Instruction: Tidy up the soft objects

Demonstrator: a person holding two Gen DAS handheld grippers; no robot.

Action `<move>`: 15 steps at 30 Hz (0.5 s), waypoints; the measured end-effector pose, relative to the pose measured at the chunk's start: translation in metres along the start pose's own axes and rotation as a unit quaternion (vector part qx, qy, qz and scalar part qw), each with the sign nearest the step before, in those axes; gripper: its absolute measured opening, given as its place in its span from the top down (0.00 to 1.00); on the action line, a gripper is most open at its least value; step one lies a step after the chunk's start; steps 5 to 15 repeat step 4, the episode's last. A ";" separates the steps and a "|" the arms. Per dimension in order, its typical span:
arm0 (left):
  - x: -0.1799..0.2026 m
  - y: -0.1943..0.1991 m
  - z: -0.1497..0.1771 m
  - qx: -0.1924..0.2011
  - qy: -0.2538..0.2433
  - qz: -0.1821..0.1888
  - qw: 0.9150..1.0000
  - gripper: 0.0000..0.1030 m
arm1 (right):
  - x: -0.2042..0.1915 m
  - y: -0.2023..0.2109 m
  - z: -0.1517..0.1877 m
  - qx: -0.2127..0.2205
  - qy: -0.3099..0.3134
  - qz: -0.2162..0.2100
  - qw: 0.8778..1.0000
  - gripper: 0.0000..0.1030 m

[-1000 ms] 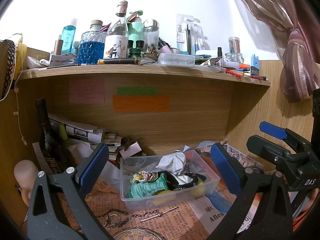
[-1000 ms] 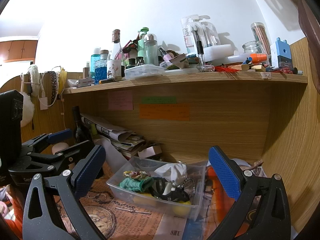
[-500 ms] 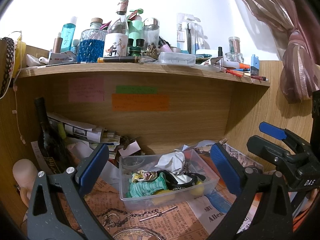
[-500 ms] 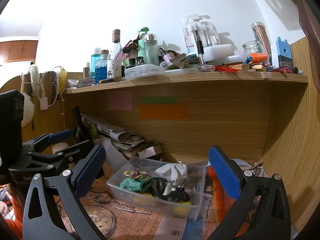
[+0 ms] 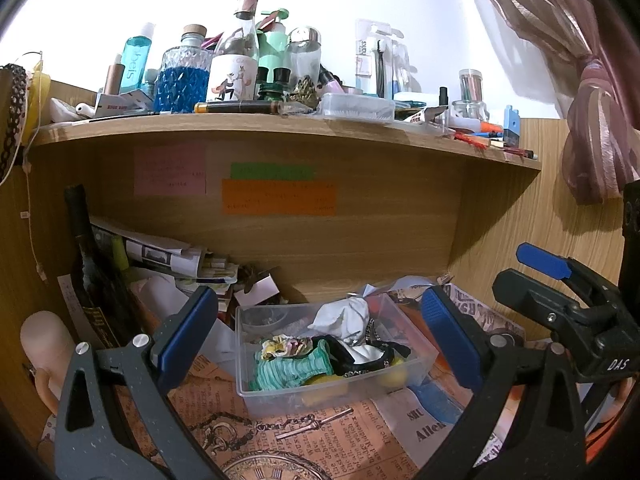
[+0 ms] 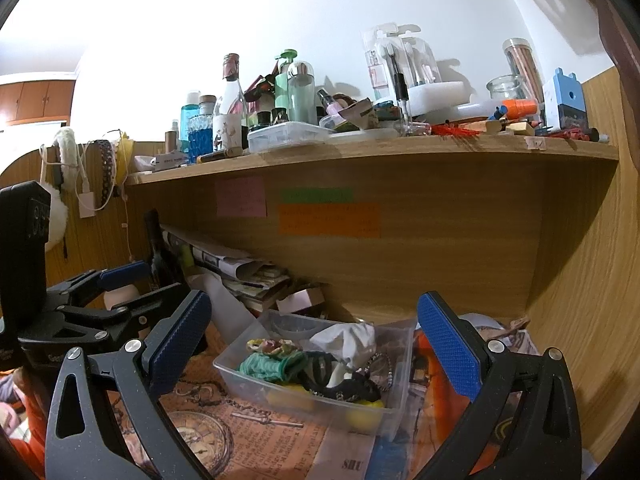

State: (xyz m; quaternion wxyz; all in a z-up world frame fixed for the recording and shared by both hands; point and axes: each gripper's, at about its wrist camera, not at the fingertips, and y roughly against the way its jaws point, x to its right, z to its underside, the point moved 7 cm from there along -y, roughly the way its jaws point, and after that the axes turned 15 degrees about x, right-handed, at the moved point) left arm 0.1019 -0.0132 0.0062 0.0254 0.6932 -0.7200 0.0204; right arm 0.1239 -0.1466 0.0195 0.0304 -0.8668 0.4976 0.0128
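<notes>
A clear rectangular plastic tub (image 5: 412, 354) sits on the desk under the wooden shelf (image 5: 280, 128), on vintage newspaper-print paper (image 5: 320, 432). Inside it lie a ribbed teal fabric piece (image 5: 292, 368), a floral scrunchie (image 5: 280, 346), a crumpled white cloth (image 5: 344, 316), a black lace-trimmed band (image 5: 368, 356) and yellow rounded items (image 6: 362, 410) at the bottom. The left gripper (image 5: 320, 340) and the right gripper (image 6: 314, 344) both hover in front of the tub, jaws spread wide, holding nothing. Free space lies between tub and tongs; stacked papers (image 5: 168, 256) and a dark bottle (image 5: 90, 264) crowd the left corner. Bottles and jars (image 5: 240, 68) clutter the shelf top against a white wall; a pink curtain (image 5: 592, 80) hangs at right.
</notes>
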 end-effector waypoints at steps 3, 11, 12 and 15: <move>-0.001 0.000 0.001 -0.001 0.002 0.000 1.000 0.00 | 0.001 -0.002 0.002 -0.002 -0.001 0.000 1.000 0.00; -0.001 0.000 0.001 -0.002 0.001 0.000 1.000 0.00 | 0.002 -0.003 0.002 -0.003 -0.001 0.001 1.000 0.00; -0.001 0.000 0.001 -0.002 0.001 0.000 1.000 0.00 | 0.002 -0.003 0.002 -0.003 -0.001 0.001 1.000 0.00; -0.001 0.000 0.001 -0.002 0.001 0.000 1.000 0.00 | 0.002 -0.003 0.002 -0.003 -0.001 0.001 1.000 0.00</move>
